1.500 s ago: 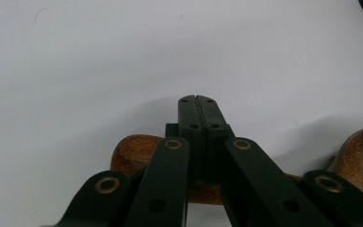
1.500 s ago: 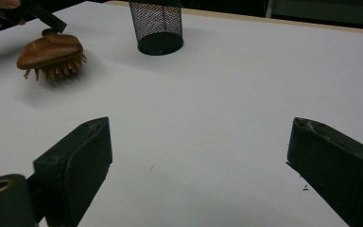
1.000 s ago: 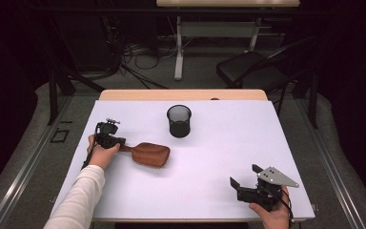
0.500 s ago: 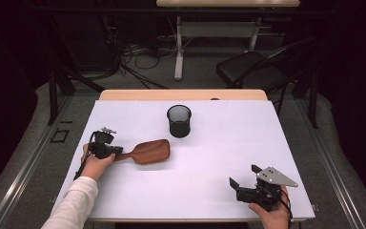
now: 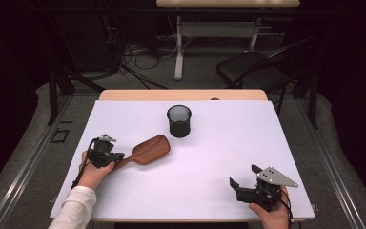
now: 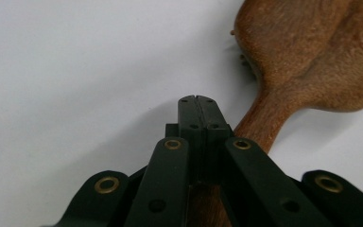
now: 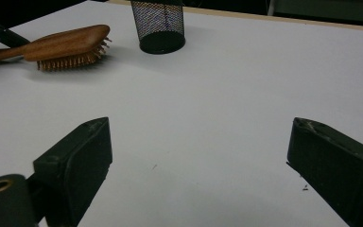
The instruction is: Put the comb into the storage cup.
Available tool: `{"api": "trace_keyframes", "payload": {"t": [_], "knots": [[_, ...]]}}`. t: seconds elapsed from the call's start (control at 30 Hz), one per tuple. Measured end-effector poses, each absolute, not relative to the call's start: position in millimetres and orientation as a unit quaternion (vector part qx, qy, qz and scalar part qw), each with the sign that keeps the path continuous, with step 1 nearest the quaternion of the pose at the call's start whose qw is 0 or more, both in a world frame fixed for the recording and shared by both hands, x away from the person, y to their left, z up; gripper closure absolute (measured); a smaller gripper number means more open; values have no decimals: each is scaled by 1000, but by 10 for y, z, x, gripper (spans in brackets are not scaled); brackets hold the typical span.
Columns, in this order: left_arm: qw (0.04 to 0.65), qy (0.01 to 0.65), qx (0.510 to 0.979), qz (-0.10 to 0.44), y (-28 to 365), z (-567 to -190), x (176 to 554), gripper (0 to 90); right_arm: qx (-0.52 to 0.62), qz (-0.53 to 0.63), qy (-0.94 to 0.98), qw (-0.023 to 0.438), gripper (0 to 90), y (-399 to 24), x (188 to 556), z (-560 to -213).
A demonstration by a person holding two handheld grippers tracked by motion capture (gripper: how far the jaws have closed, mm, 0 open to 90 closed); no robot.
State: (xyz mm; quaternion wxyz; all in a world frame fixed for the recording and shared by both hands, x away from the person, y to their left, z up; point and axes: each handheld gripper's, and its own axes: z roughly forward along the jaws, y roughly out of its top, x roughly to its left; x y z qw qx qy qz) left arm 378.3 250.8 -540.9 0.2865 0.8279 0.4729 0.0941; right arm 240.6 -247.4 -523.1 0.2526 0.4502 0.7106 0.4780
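A brown wooden hairbrush [image 5: 147, 150] lies bristles-down on the white table [image 5: 219, 143], its handle pointing toward the lower left. My left gripper [image 5: 116, 156] sits over that handle; its jaws are shut with the tips pressed together, and the handle [image 6: 260, 125] runs underneath them toward the brush head [image 6: 307, 52]. Whether the handle is clamped I cannot tell. My right gripper [image 5: 243, 179] rests near the front right edge, open, with bare table between its jaws [image 7: 198, 156]. The hairbrush [image 7: 66, 45] is also seen far off in the right gripper view.
A black mesh cup [image 5: 178, 120] stands upright behind the brush at the table's middle back, also seen as the mesh cup [image 7: 158, 26] in the right gripper view. A chair [image 5: 252, 71] and cables lie on the floor beyond the table.
The left hand moved toward the near left edge, and the brush's handle end swung with it, so the brush now points lower left. The right gripper stayed still.
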Motion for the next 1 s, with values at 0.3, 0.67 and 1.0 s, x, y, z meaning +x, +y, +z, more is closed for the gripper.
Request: {"api": "trace_keyframes", "payload": {"t": [0.3, 0.67, 1.0], "knots": [[289, 457, 837, 87, 2456, -5391, 3626, 900, 448, 479, 712, 252, 72, -2486, 2402, -5225], [288, 448, 842, 86, 2375, -5377, 3493, 900, 448, 480, 712, 251, 75, -2484, 2405, -5227], [292, 448, 840, 89, 2359, -5375, 3471, 900, 447, 481, 712, 249, 75, -2481, 2408, -5230]]}}
